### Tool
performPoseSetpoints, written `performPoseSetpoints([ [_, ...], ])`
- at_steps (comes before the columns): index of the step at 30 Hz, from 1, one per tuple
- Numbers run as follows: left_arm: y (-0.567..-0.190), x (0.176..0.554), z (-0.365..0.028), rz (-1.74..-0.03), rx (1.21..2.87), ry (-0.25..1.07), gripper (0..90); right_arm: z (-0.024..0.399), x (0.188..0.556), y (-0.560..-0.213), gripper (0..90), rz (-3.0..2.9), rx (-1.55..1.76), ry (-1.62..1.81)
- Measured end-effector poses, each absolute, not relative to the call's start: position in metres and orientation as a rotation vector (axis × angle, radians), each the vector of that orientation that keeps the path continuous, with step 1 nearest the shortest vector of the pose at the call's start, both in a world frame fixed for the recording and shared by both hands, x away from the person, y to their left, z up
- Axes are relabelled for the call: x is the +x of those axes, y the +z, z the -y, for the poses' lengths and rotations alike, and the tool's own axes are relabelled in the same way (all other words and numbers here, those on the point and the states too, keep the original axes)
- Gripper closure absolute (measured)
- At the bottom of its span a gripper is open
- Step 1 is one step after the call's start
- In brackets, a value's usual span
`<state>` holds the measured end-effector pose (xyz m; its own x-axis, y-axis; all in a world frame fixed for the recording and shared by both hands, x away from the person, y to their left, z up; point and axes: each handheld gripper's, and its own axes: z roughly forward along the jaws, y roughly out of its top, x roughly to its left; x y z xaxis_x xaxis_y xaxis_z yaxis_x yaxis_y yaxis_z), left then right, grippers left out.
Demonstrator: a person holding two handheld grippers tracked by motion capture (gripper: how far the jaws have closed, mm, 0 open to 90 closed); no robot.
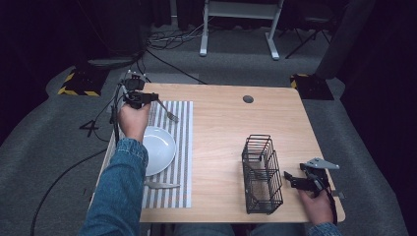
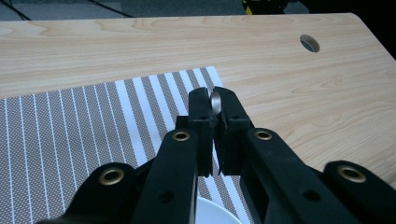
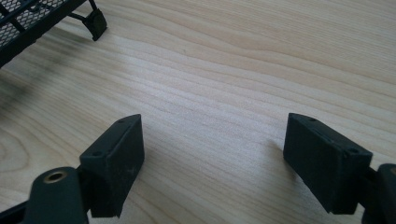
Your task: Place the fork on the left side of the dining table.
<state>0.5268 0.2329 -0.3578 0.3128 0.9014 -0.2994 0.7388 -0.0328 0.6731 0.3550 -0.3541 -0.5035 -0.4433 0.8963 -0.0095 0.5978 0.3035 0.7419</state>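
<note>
1. The left tool (image 1: 153, 100), at about 10 o'clock on the pale wooden surface (image 1: 221, 128), is clenched on the handle end of a silver metal fork (image 1: 168, 114). The fork slants down toward 4 o'clock, its tines hanging just above the brown-and-white striped placemat (image 1: 183, 147).
2. In the left gripper view, the rounded handle tip (image 2: 215, 101) sits pinched high between the jaws, near their tips. The grip looks shallow, so the fork could pivot or slip out if the hand swings quickly.
3. A round white ceramic plate (image 1: 160, 149) lies on the placemat at 6 o'clock from the fork. A dropped fork may strike its rim and bounce off the surface's near-left edge.
4. A silver metal knife (image 1: 161, 185) lies on the placemat at 6 o'clock from the plate, near the person's denim sleeve (image 1: 120, 187). The forearm could nudge it when the hand comes back.
5. The right tool (image 1: 291, 179) rests released at about 4 o'clock on the surface, jaws spread wide over bare wood with nothing between them.
6. A black wire-mesh cutlery basket (image 1: 262, 174) stands just beside the right tool, at its 9 o'clock. A careless sideways push from that tool could tip or slide it.
</note>
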Motion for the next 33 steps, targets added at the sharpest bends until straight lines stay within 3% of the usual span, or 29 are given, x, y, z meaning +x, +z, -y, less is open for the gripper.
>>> performPoseSetpoints([
  [13,-0.362,0.523,-0.24,-1.496,1.785,0.264,85.8,0.354,0.355,-0.503,20.5,-2.152,1.331,0.948],
  [23,-0.375,0.529,-0.245,-1.519,1.855,0.365,60.9,0.354,0.355,-0.503,20.5,-2.152,1.329,0.948],
  [25,-0.379,0.53,-0.246,-1.528,1.87,0.406,50.6,0.354,0.355,-0.503,20.5,-2.152,1.33,0.948],
  [33,-0.396,0.53,-0.249,-1.529,1.938,0.526,46.5,0.354,0.355,-0.503,20.5,-2.152,1.33,0.948],
])
